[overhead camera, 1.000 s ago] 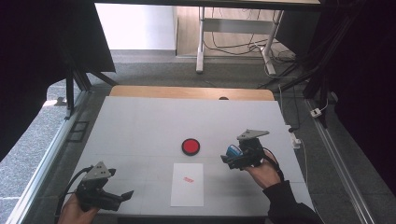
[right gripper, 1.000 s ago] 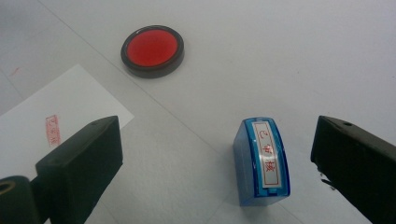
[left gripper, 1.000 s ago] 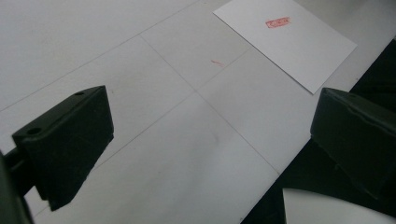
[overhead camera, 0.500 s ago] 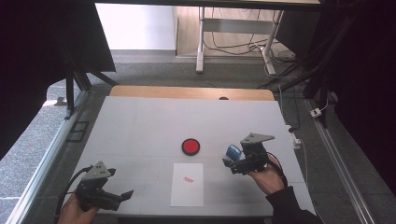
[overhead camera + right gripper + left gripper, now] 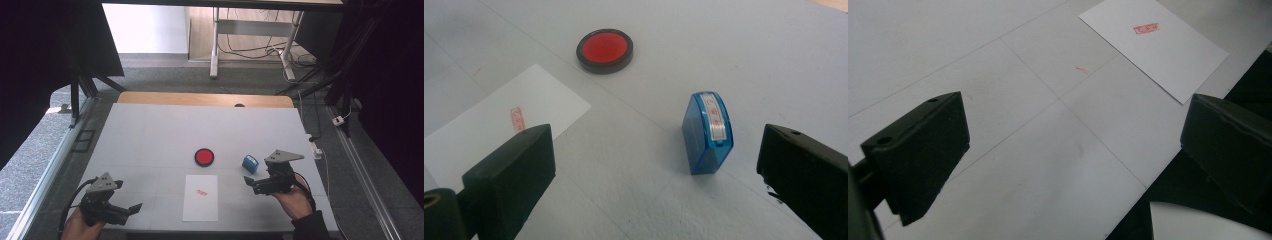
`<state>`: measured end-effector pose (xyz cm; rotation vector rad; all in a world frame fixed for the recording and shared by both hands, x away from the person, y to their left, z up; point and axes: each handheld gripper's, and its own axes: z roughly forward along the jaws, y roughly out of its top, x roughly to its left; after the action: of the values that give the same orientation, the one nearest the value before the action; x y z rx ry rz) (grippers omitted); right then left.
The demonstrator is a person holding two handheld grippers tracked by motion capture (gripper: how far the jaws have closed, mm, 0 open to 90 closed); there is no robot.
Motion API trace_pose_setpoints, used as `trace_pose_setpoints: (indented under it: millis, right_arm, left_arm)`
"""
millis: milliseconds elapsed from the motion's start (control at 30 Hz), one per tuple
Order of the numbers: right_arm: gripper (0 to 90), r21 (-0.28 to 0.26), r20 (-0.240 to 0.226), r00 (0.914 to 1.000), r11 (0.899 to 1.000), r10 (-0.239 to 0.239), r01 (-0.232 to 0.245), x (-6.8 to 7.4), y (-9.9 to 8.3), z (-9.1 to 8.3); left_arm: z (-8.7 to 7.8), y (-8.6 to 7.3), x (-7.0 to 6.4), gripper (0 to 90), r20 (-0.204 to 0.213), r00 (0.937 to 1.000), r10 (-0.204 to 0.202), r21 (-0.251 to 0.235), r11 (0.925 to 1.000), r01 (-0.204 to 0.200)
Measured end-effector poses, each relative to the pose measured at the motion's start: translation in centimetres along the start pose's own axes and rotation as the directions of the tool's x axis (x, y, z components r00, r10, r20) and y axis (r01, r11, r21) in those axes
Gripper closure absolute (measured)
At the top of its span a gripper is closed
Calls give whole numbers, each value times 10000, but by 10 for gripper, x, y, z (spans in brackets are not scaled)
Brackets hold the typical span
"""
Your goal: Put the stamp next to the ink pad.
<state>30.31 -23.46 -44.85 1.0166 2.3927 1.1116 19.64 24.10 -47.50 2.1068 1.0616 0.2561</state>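
A blue self-inking stamp (image 5: pixel 250 163) (image 5: pixel 709 132) stands on the white table, free of both grippers. My right gripper (image 5: pixel 252 184) (image 5: pixel 659 170) is open just on the near side of the stamp, its jaws apart and empty, with the stamp between and beyond the tips. A round red ink pad (image 5: pixel 204 157) (image 5: pixel 604 50) lies left of the stamp. A white sheet of paper (image 5: pixel 201 197) (image 5: pixel 1158 47) (image 5: pixel 499 125) carries one red stamp mark (image 5: pixel 201 192) (image 5: pixel 1146 28) (image 5: pixel 517 119). My left gripper (image 5: pixel 131 208) (image 5: pixel 1073 145) is open and empty at the near left, pointing toward the paper.
The table's near edge (image 5: pixel 200 231) runs just behind both hands. A wooden strip (image 5: pixel 205 99) borders the far side. Cables trail from each gripper, and a metal frame (image 5: pixel 47 170) runs along the table's left side.
The right gripper has drawn back toward the person, away from the blue stamp, which now stands alone on the table. The left gripper has stayed put.
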Motion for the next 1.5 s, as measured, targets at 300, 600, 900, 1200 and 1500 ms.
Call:
trace_pose_setpoints:
  millis: [300,600,900,1200,1500]
  right_arm:
    - [17,-125,212,9995,9996,236,-234,2,-12,-18]
    - [11,-192,540,9977,9991,400,-390,3,-25,-34]
    - [10,-271,810,9940,9971,734,-714,3,-40,-49]
    - [11,-93,920,9907,9949,1006,-1002,3,-52,-60]
    - [11,204,1142,9865,9925,1173,-1204,3,-63,-65]
  left_arm:
    - [-1,0,1,0,-21,10000,-85,-10,10000,85]
    - [-1,0,1,0,-10,9999,-130,-14,9999,130]
    - [-1,-1,1,0,-11,9998,-189,-45,9998,189]
    - [-1,-1,2,0,-5,9998,-192,-51,9998,192]
    - [-1,-2,2,0,-28,9998,-204,-33,9998,204]
